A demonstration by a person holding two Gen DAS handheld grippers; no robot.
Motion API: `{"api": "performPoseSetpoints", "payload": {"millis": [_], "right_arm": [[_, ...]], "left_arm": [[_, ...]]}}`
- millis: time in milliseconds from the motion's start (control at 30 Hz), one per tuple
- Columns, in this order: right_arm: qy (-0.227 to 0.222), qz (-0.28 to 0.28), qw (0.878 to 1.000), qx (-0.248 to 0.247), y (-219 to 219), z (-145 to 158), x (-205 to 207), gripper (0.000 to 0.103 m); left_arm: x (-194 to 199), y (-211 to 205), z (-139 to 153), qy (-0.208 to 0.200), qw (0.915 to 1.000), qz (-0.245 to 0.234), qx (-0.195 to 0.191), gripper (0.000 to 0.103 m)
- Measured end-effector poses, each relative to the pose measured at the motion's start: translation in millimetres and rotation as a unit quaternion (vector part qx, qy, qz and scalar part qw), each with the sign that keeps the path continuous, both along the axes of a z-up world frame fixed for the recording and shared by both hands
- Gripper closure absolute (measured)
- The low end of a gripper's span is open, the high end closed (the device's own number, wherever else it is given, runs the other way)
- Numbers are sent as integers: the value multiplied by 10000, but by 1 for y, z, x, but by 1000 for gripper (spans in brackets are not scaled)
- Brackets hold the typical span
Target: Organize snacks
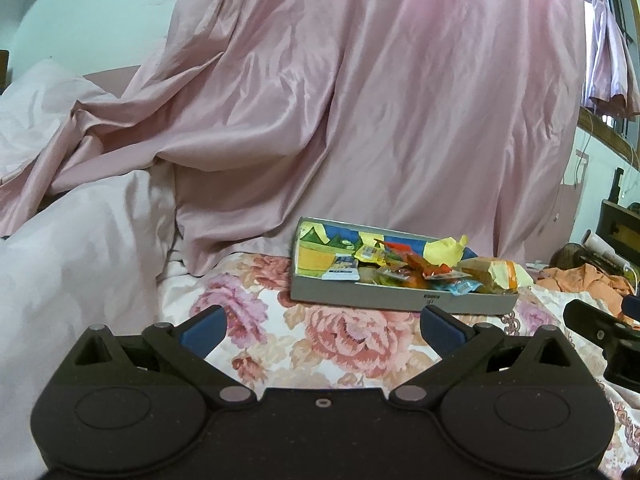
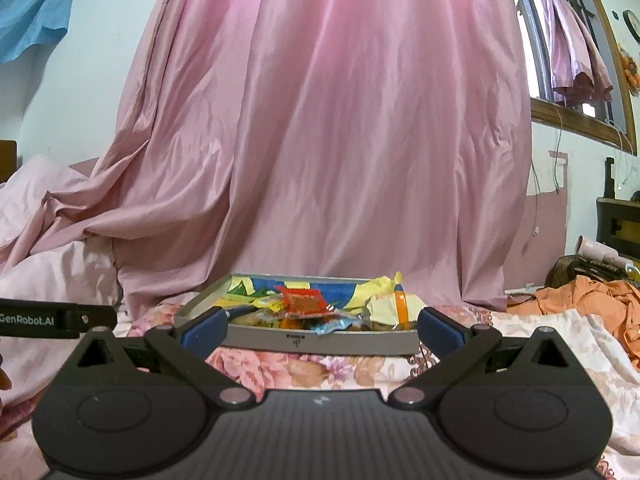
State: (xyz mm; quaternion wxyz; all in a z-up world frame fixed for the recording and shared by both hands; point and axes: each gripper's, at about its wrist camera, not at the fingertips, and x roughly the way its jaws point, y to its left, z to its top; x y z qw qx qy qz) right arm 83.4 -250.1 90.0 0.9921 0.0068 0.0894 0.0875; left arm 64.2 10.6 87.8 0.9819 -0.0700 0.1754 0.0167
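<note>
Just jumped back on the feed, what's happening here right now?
A person holds two grippers over a bed with a floral sheet, facing a shallow grey box full of snack packets. Both the left gripper and the right gripper are open and holding nothing. The right one sits closer, lined up with the box's front wall; the left is off to the box's left. A pink curtain hangs behind. No packet is being handled at this moment.
</note>
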Motion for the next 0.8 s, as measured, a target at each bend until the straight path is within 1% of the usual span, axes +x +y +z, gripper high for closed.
{"api": "performPoseSetpoints", "payload": {"millis": [200, 433, 800], "right_arm": [[51, 6, 10000, -20, 6, -5, -14, 0], [66, 45, 9999, -95, 13, -5, -28, 0], [166, 74, 9997, -161, 18, -11, -44, 0]], "left_arm": [[-14, 3, -4, -47, 10000, 33, 36, 1], [-29, 7, -9, -31, 10000, 49, -13, 1], [-48, 11, -18, 39, 9999, 12, 107, 1]]}}
